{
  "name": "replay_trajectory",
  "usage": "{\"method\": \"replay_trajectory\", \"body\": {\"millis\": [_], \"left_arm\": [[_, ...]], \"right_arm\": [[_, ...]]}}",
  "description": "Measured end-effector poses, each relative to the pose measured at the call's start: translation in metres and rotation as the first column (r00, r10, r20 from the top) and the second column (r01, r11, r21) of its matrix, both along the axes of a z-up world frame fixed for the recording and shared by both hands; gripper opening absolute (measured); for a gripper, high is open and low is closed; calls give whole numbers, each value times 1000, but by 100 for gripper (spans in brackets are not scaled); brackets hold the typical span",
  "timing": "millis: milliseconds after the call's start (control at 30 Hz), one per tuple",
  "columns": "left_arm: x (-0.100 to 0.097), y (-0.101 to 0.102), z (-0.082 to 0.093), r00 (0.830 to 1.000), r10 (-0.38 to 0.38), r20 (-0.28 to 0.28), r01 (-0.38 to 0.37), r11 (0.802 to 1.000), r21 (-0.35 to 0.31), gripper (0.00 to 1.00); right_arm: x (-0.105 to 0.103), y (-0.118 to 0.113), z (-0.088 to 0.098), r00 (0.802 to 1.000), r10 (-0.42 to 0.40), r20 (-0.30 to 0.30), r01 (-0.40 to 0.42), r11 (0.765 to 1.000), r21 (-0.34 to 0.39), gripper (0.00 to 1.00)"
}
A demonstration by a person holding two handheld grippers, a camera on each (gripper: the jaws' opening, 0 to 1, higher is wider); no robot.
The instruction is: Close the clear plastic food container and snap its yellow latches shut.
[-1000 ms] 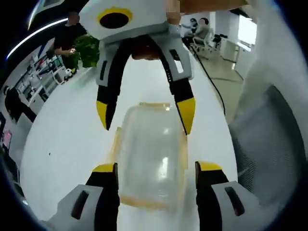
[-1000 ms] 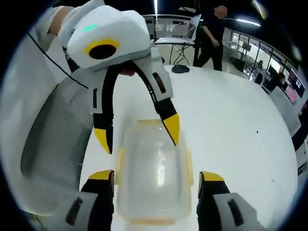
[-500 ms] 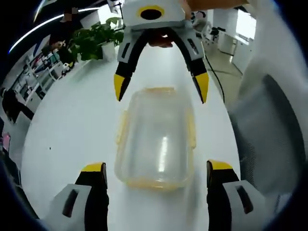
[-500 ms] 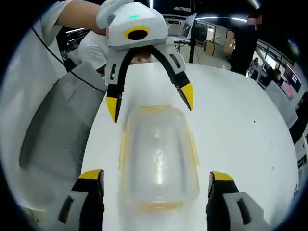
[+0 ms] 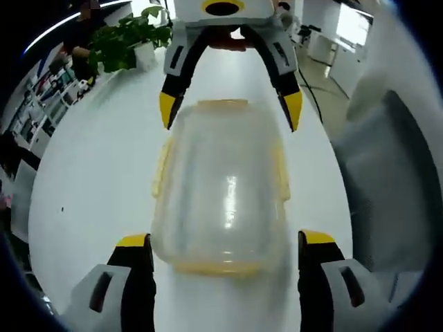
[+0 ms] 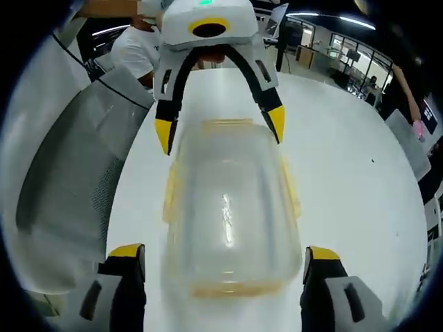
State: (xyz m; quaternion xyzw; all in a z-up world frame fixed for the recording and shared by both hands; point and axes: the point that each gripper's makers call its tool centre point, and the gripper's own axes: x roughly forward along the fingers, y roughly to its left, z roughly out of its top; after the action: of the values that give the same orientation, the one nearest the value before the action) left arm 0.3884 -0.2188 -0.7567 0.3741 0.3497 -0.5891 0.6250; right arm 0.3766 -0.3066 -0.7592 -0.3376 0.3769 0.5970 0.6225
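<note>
A clear plastic food container (image 5: 221, 187) with yellow latches lies on the white table (image 5: 90, 173), its lid resting on top. My left gripper (image 5: 225, 242) is open, its yellow-tipped jaws straddling the container's near end. The right gripper (image 5: 230, 111) faces it from the far end, also open. In the right gripper view the same container (image 6: 232, 200) lies lengthwise, with my right gripper (image 6: 225, 252) open at its near end and the left gripper (image 6: 220, 130) open over its far end. Yellow side latches (image 5: 161, 166) stick out along both long edges.
A grey mesh chair (image 5: 387, 173) stands by the table's right edge, seen also as the chair (image 6: 69, 159) on the left of the right gripper view. A potted plant (image 5: 124, 41) sits at the far end of the table. People stand in the background.
Both grippers first drew apart along the container, then came closer to it, so it looks larger now. Both sets of jaws stand slightly wider. The container stays in place.
</note>
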Motion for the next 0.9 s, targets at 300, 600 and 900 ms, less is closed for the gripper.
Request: {"method": "replay_trajectory", "body": {"millis": [300,600,900], "left_arm": [[4,1,-2,1000,2,27,-2,1000,-1,77],[-1,13,-4,999,-3,40,3,1000,4,77],[-7,49,-3,999,6,42,-7,1000,23,77]], "right_arm": [[4,-2,-1,999,36,34,-34,999,-31,79],[0,11,-3,999,36,32,-35,998,-47,79],[-5,46,-2,998,45,35,-44,998,-34,79]]}}
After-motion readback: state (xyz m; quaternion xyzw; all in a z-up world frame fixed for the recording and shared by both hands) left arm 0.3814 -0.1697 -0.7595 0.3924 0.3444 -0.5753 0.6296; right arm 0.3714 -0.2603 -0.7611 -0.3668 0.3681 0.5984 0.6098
